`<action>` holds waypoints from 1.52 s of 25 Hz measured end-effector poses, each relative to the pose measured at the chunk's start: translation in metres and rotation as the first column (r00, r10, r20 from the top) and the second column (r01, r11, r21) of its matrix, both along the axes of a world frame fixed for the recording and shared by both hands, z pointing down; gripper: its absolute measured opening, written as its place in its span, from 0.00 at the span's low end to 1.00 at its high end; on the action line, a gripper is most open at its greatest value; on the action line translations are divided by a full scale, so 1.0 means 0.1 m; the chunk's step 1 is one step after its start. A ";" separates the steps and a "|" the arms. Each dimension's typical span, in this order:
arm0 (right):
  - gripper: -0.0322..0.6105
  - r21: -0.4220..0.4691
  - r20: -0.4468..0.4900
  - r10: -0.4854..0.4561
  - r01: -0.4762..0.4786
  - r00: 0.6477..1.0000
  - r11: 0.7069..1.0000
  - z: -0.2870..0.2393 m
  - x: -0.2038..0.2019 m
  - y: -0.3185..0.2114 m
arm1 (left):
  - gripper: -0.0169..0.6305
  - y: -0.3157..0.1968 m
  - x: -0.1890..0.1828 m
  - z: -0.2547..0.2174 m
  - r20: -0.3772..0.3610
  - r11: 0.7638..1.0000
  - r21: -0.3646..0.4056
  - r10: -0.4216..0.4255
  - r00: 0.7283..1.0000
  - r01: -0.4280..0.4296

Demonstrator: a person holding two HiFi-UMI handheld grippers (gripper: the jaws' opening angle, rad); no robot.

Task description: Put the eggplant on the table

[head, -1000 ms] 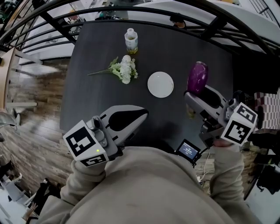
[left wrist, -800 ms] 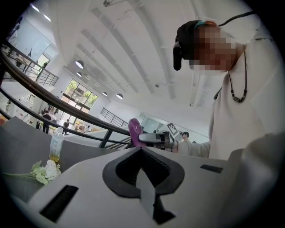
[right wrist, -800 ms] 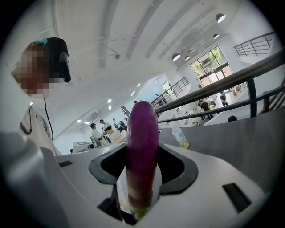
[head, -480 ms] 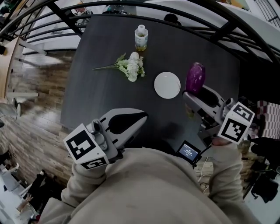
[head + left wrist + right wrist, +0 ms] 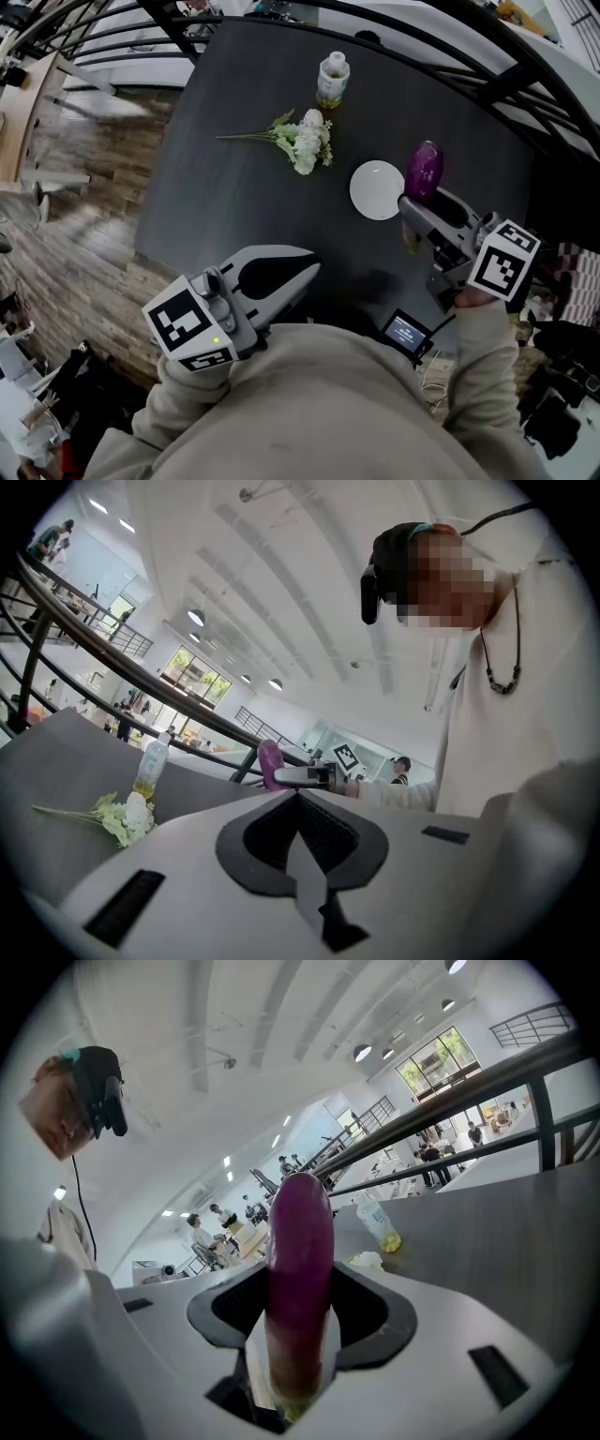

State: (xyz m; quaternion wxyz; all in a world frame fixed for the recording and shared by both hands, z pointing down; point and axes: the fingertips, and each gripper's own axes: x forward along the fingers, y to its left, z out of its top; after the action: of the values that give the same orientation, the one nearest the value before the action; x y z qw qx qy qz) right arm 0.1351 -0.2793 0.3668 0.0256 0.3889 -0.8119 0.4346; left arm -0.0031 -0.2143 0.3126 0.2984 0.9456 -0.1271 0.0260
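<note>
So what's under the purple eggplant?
Dark grey table; the round white plate lies beside the purple eggplant, not beneath. The eggplant and the right gripper holding it cover the spot below, so contact is unclear.

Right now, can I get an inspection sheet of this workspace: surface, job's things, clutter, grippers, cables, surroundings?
Surface: dark table.
Job's things: eggplant, held over the table's right side, not yet set down.
Clutter: flowers, bottle, plate, all on the table, apart.
Grippers: right gripper shut on the eggplant; left gripper shut, empty.
Cables: thin cable beside a small screen.
Surroundings: black railing past the table; wood floor at left.
</note>
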 end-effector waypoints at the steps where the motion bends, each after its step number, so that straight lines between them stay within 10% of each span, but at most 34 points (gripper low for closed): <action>1: 0.39 -0.004 -0.002 -0.003 0.003 1.000 1.000 0.04 -0.01 -0.03 | 0.04 -0.01 -0.03 0.02 0.003 1.000 -0.005 -0.006 1.000 0.006; 38: 0.39 -0.316 -0.280 -0.163 0.070 0.946 0.946 2.34 0.20 -0.21 | 0.04 0.01 -0.49 0.62 0.070 0.973 -0.133 -0.181 0.981 0.189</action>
State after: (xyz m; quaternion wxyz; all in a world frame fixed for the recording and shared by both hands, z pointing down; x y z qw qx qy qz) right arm 0.1547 -0.3007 0.6005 0.2347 0.3930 -0.7441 0.4866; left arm -0.0521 -0.2136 0.3743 0.3609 0.9054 -0.2211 0.0340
